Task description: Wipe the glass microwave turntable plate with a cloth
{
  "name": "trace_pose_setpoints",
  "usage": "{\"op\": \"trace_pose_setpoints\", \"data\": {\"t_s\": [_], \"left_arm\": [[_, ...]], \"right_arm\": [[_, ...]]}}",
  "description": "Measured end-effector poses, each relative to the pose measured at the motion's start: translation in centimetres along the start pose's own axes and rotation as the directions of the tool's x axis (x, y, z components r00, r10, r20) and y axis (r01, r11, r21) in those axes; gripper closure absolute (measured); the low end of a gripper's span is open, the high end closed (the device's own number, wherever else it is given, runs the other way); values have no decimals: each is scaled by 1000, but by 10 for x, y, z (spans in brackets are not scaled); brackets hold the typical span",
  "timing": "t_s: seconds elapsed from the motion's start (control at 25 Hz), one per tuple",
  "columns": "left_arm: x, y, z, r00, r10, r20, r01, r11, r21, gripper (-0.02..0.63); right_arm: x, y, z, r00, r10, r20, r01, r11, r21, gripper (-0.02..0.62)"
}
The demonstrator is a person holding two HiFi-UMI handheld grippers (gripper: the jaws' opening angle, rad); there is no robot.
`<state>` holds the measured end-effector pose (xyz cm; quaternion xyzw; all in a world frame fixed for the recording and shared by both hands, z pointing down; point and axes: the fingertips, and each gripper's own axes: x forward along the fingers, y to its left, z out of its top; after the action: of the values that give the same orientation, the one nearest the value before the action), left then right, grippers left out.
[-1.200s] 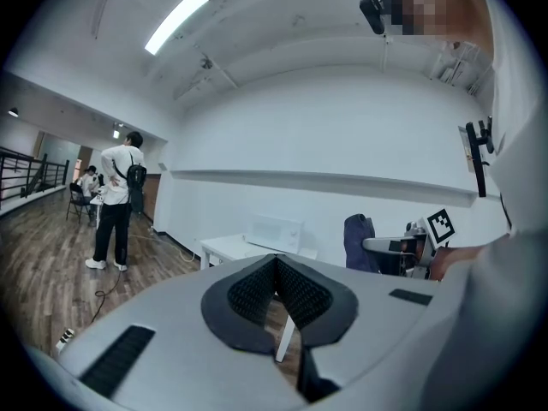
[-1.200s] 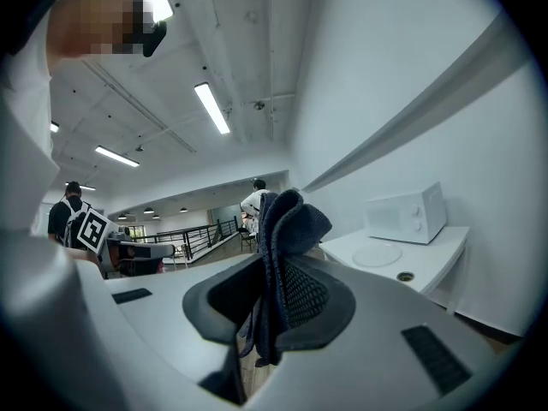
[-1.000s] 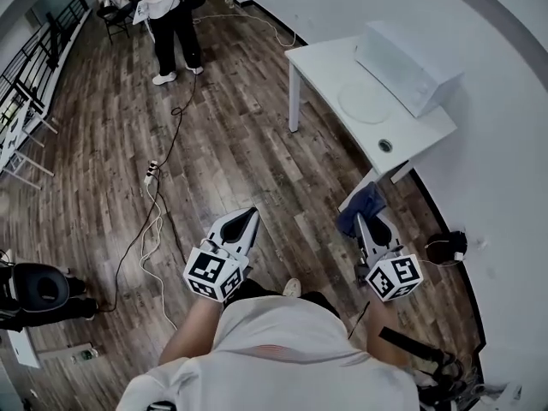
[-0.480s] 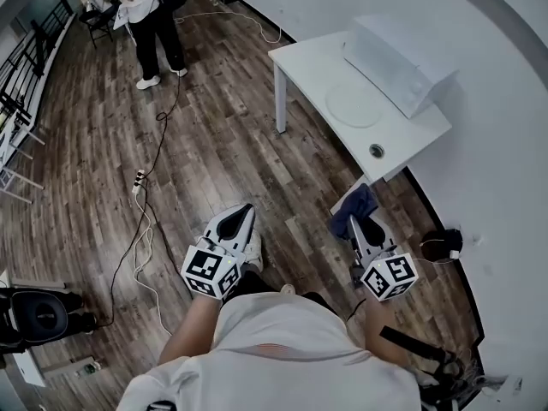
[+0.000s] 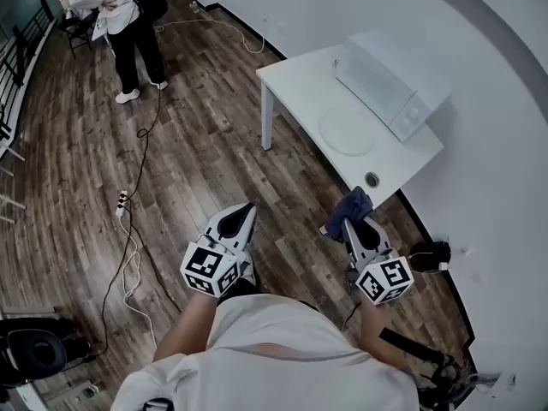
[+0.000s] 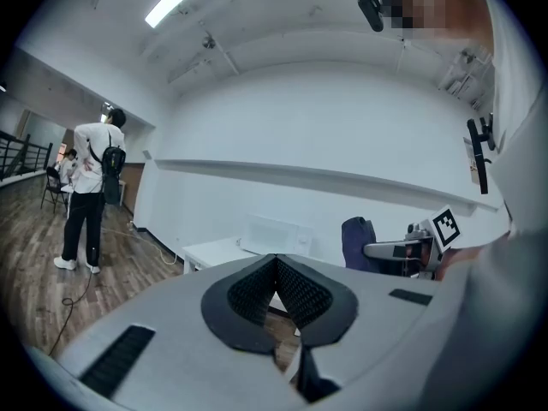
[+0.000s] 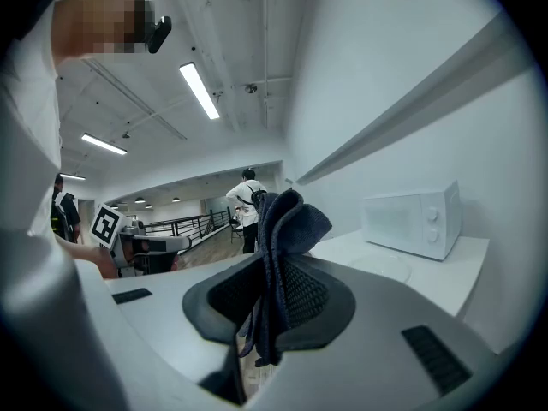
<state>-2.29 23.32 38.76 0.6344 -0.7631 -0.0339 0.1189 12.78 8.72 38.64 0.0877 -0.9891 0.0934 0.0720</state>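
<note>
- The right gripper (image 5: 354,227) is clamped on a dark blue cloth (image 5: 351,204), which stands bunched above the jaw tips. The left gripper (image 5: 247,210) has its jaws together with nothing between them.
- Both grippers hang low in front of the person over the wood floor (image 5: 197,144), well apart from the table.
- The glass turntable plate (image 5: 347,132) lies flat on the white table (image 5: 295,75), ahead and slightly right of the cloth. It is round, so there is no long axis to line up with. The right gripper is the nearer of the 2.
- 1 small round ring (image 5: 371,179) sits by the table's near edge, between the jaws and the plate; I judge a low reach could knock it.
- The white microwave (image 5: 387,88) stands just behind the plate and would limit a far stroke.
- A standing person (image 5: 128,20) and a floor cable (image 5: 128,221) are far left, off the path.
</note>
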Motion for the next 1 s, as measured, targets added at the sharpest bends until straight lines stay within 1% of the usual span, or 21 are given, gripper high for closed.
{"op": "trace_pose_setpoints", "data": {"t_s": [0.2, 0.44, 0.68, 0.84, 1.0], "left_arm": [[27, 51, 18, 1000, -31, 6, 31, 999, -14, 595], [61, 111, 27, 998, -68, -4, 68, 997, -39, 595], [89, 174, 48, 995, -97, 8, 97, 995, -9, 595], [112, 190, 52, 992, -125, 8, 125, 992, -24, 595], [140, 190, 44, 983, -184, -25, 183, 982, -39, 595]], "right_arm": [[54, -3, 19, 999, -35, -4, 35, 999, -12, 534], [115, -9, 28, 996, -81, -25, 80, 997, -17, 534], [169, -9, 39, 993, -116, -2, 116, 993, -15, 534], [184, -22, 39, 987, -158, -10, 158, 987, -2, 534], [194, -43, 43, 979, -206, -9, 206, 979, 8, 534]]}}
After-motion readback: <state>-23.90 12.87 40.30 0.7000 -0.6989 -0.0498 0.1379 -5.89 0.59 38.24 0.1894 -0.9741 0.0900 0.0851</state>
